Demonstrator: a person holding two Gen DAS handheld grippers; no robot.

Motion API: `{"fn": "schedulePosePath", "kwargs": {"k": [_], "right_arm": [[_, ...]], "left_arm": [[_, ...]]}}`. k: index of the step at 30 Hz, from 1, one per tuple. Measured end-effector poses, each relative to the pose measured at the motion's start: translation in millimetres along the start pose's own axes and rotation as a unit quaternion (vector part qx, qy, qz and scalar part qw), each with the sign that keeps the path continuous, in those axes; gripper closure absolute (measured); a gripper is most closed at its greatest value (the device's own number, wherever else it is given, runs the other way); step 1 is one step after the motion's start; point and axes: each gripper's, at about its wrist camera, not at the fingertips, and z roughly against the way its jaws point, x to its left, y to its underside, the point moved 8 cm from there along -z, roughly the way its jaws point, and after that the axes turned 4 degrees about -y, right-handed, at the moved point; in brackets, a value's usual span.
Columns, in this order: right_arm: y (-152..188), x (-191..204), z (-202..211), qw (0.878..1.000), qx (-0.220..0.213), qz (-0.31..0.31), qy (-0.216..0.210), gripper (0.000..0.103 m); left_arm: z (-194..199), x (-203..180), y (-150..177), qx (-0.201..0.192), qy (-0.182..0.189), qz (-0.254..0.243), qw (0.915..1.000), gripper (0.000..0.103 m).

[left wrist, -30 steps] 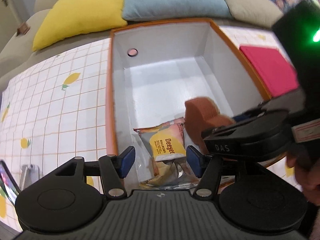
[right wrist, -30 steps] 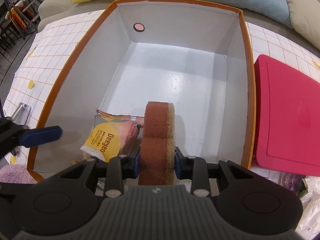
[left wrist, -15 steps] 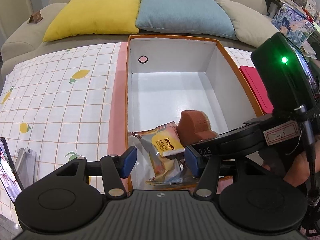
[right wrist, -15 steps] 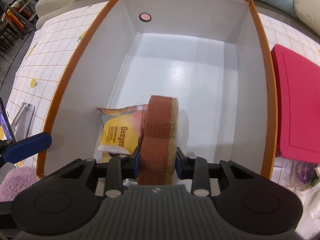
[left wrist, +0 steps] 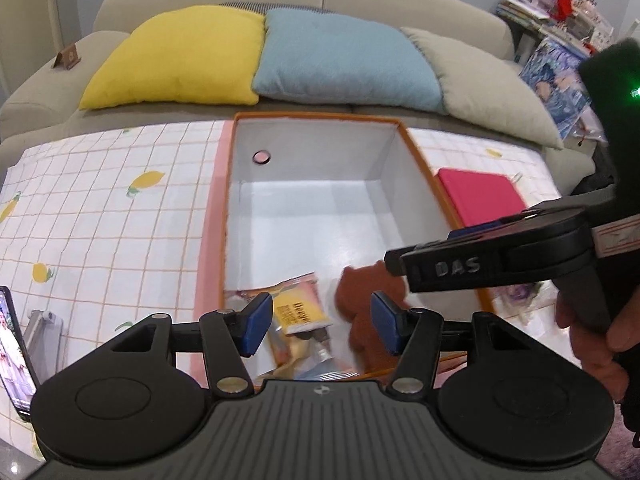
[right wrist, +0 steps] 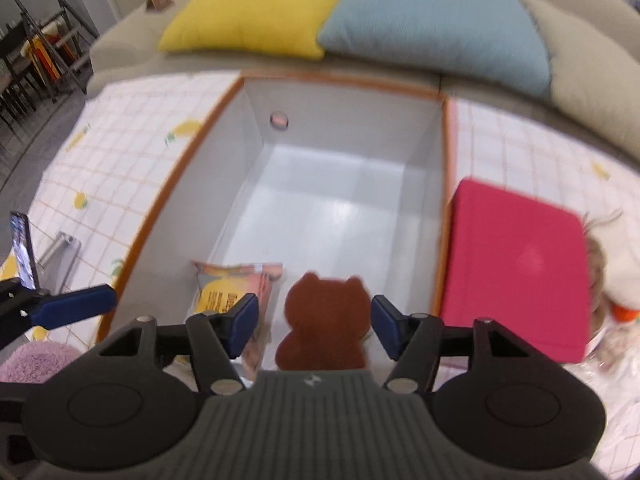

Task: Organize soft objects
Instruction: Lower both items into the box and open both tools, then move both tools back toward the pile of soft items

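Brown bear-shaped sponge (right wrist: 325,322) lies flat, seemingly released.

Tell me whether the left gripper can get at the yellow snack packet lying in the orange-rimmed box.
Probably yes: the left gripper is open above the yellow snack packet, and the orange-rimmed box has no lid. The brown bear-shaped sponge lies beside it.

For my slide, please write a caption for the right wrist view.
Open right gripper above the bear-shaped brown sponge lying in the white box beside a snack packet.

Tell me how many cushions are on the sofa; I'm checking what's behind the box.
3: yellow cushion at left, blue cushion in the middle, beige cushion at right. More may lie outside the frame.
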Motion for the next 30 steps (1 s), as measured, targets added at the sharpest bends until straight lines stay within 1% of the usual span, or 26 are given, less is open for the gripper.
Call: {"fn": "schedulePosePath", "kwargs": {"k": [4, 9, 13, 16, 20, 23, 27, 30], "right_arm": [[0.7, -13.3, 33.6, 0.999, -0.041, -0.006, 0.000, 0.040], [14.8, -40.0, 69.0, 0.996, -0.082, -0.037, -0.003, 0.039], [35.5, -60.0, 91.7, 0.992, -0.107, -0.063, 0.002, 0.039], [56.7, -77.2, 102.6, 0.989, -0.123, -0.079, 0.020, 0.039], [92.3, -100.6, 110.7, 0.986, -0.124, -0.107, 0.034, 0.039], [119.2, -118.9, 116.1, 0.984, -0.120, -0.113, 0.062, 0.039], [149.1, -139.8, 119.0, 0.982, -0.109, -0.114, 0.103, 0.039], [164.8, -158.4, 119.7, 0.980, -0.101, -0.125, 0.121, 0.039]], "left_arm": [[9.1, -9.1, -3.6, -0.015, 0.023, 0.022, 0.9994, 0.037], [18.3, -21.3, -7.4, -0.033, 0.051, 0.046, 0.9971, 0.037], [23.9, -38.2, -7.1, -0.054, 0.079, 0.046, 0.9943, 0.037], [28.0, -58.8, -5.6, -0.072, 0.099, 0.032, 0.9919, 0.037], [28.4, -93.2, 1.1, -0.080, 0.132, 0.005, 0.9880, 0.037], [27.1, -119.6, 8.2, -0.080, 0.156, -0.014, 0.9844, 0.037], [18.9, -153.0, 18.4, -0.059, 0.181, -0.041, 0.9808, 0.037], [12.0, -172.6, 24.0, -0.045, 0.188, -0.063, 0.9791, 0.037]]}}
